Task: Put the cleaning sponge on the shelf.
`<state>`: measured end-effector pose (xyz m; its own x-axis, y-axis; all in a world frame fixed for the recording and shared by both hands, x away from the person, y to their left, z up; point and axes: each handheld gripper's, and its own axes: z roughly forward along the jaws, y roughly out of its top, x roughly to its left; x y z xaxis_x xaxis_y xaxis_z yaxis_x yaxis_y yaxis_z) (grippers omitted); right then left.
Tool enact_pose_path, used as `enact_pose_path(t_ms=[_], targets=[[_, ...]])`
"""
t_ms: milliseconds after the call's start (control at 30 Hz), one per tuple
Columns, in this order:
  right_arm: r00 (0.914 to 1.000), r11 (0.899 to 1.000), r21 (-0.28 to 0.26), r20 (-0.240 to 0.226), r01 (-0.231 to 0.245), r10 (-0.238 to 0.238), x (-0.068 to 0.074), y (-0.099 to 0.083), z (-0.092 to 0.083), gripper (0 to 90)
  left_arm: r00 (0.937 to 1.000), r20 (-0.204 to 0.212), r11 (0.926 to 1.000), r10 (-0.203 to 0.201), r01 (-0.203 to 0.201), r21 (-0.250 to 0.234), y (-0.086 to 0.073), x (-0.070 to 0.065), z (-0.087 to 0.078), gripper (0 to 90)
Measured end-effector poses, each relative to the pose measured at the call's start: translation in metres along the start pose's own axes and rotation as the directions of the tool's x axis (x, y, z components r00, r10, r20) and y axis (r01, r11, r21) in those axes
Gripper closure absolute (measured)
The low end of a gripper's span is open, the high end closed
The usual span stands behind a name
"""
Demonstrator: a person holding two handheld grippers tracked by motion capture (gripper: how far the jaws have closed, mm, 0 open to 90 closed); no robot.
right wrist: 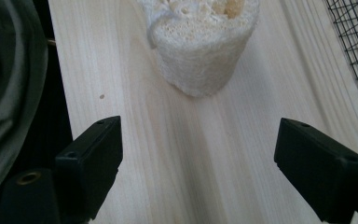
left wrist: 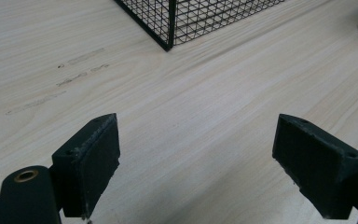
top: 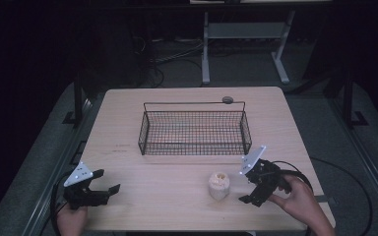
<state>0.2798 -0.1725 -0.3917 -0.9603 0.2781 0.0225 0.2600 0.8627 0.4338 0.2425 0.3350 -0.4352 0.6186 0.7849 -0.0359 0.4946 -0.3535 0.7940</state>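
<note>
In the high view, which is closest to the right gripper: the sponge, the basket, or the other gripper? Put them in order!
From the right gripper:
1. Sponge, just to its left on the table, not touching.
2. Basket, farther back, in the middle of the table.
3. Left gripper, far across at the table's left front.

No text, label or number can be read; the faint marks on the table [left wrist: 65, 70] are illegible.
</note>
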Motion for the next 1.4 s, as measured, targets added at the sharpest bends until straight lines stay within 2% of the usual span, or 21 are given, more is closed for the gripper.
enact_pose_path(t_ms=[467,767,900,1133,1400], targets=[[0.9995,1.000,0.008,-0.027,0.016,-0.015,-0.004,0.023,0.006,15.1,1.0000,0.001,1.0000,0.000,0.000,0.000,0.000,0.001,0.000,13.7],[0.9987,0.998,0.046,-0.042,0.030,-0.028,-0.007,0.039,0.012,15.1,1.0000,0.001,1.0000,-0.001,0.001,0.000,0.000,0.001,0.000,13.7],[0.9982,0.999,0.042,-0.050,0.034,-0.032,-0.007,0.043,0.014,15.1,1.0000,0.002,1.0000,-0.003,0.003,-0.001,0.000,0.001,0.000,13.7],[0.9973,0.996,0.074,-0.060,0.047,-0.043,-0.007,0.054,0.019,15.1,1.0000,0.003,1.0000,-0.001,0.001,-0.002,0.000,0.001,0.000,13.7],[0.9962,0.994,0.084,-0.066,0.062,-0.057,-0.007,0.061,0.021,15.1,1.0000,0.004,1.0000,-0.004,0.004,-0.003,0.000,0.000,0.000,13.7]])
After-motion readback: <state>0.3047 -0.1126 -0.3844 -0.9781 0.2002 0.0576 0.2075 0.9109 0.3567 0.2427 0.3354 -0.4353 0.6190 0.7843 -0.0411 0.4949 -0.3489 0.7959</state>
